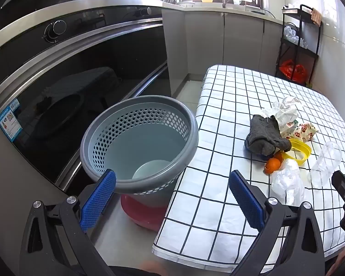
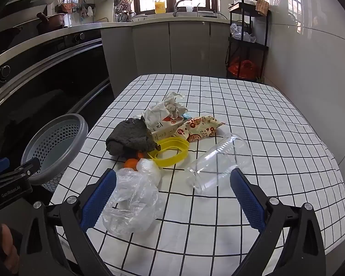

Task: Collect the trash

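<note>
Left hand-held gripper is hovering released beside the grey perforated bin. Right hand-held gripper is hanging released over the worktop, where a crumpled plastic bag is lying: light, soft, slippery; pinching a bunched fold looks best.

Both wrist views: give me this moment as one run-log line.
left gripper open, empty, above bin | right gripper open, over plastic bag and clear cup | trash on table, none collected
</note>
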Tool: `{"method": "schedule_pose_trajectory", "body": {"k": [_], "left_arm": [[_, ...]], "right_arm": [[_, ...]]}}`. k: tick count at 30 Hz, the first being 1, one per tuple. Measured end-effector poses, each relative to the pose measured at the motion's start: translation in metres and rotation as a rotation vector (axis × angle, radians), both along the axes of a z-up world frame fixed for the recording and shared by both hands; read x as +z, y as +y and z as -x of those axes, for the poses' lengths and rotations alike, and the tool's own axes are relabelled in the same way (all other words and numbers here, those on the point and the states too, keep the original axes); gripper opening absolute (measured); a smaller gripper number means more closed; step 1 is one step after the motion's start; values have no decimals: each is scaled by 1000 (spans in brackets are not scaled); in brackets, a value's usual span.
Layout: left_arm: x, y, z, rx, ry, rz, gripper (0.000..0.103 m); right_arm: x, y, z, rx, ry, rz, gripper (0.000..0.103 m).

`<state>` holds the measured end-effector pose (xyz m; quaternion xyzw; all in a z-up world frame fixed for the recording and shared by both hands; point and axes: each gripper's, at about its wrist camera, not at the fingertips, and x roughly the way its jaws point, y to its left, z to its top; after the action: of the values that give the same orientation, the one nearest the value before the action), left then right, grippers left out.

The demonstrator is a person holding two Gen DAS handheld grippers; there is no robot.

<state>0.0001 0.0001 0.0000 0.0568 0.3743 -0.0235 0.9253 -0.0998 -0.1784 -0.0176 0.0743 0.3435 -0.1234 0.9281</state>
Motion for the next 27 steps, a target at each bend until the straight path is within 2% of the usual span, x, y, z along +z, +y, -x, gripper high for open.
{"method": "schedule_pose_trajectory", "body": {"k": [27], "left_arm": [[-4,3,-1,12,6,-5,97]], "right_arm": [[3,8,-3,18,-23,-13,95]]}}
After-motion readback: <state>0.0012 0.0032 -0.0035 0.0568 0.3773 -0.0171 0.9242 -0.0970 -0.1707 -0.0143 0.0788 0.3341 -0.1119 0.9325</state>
